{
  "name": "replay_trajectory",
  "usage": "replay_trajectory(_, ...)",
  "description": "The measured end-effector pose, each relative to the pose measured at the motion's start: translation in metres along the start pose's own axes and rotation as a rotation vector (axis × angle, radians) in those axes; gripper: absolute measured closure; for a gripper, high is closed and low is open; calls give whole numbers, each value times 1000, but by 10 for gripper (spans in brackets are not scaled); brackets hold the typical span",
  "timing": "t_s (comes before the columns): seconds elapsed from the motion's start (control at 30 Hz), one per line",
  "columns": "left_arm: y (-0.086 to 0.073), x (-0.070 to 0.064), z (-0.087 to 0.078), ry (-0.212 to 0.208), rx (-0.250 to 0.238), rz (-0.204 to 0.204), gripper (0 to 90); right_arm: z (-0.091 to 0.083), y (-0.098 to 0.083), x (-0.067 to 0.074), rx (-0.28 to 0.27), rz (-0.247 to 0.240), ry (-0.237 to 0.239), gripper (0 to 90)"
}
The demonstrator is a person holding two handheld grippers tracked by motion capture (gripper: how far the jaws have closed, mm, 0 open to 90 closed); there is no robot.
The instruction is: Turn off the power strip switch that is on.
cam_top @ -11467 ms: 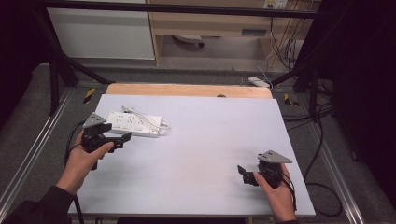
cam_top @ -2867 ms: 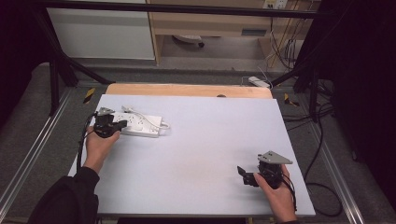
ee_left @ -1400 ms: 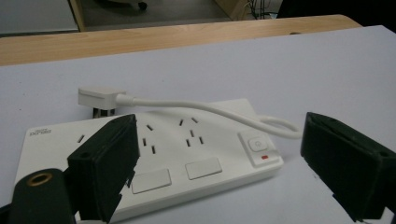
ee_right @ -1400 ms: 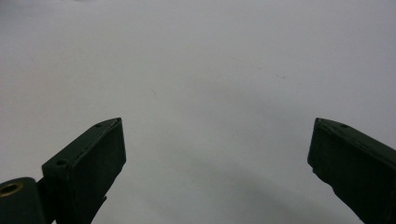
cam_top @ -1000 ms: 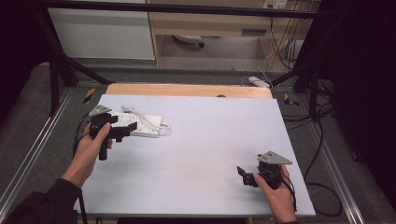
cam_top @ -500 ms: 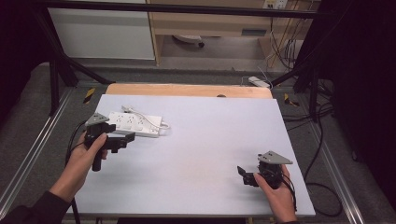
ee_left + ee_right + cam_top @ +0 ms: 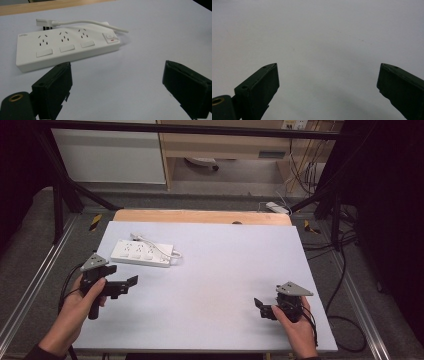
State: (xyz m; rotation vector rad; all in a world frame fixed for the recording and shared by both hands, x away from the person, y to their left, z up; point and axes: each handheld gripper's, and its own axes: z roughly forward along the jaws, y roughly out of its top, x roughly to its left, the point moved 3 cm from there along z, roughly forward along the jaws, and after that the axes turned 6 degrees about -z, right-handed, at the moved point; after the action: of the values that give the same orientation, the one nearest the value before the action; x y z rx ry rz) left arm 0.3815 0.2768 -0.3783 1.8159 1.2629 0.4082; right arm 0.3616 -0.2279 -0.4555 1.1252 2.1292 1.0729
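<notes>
A white power strip point(image 7: 141, 252) lies at the back left of the white table top point(image 7: 220, 270), its cord point(image 7: 167, 249) curled along its far side and the plug point(image 7: 45, 22) resting by its left end. In the left gripper view the strip point(image 7: 65, 46) shows three sockets and a switch, a short way beyond the jaws. My left gripper point(image 7: 131, 283) is open, held above the table just in front of the strip, empty. My right gripper point(image 7: 261, 307) rests open at the front right, with bare table point(image 7: 324, 45) ahead of it.
A wooden board point(image 7: 200, 216) runs along the table's far edge. Metal frame rails point(image 7: 30, 280) flank both sides. Cables point(image 7: 345, 265) trail over the floor at the right, and another white power strip point(image 7: 277, 208) lies on the floor behind the table.
My left gripper has drawn back from the power strip toward the front left of the table. The strip stays where it was. The right gripper has not moved.
</notes>
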Motion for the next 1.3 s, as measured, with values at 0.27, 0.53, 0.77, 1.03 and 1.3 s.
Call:
replay_trajectory(0.27,-10,1,-14,3,-7,-12,93,0,0,0,0,0,-1,45)
replay_trajectory(0.53,-27,2,-22,1,-15,-16,93,0,0,0,1,4,0,45)
replay_trajectory(0.77,-47,5,-23,0,-1,-32,90,0,0,0,6,4,0,45)
replay_trajectory(1.03,-63,6,-25,11,-25,-39,90,0,0,0,4,5,-2,45)
replay_trajectory(1.3,-84,0,-19,15,-31,-16,91,0,-1,0,6,4,-2,45)
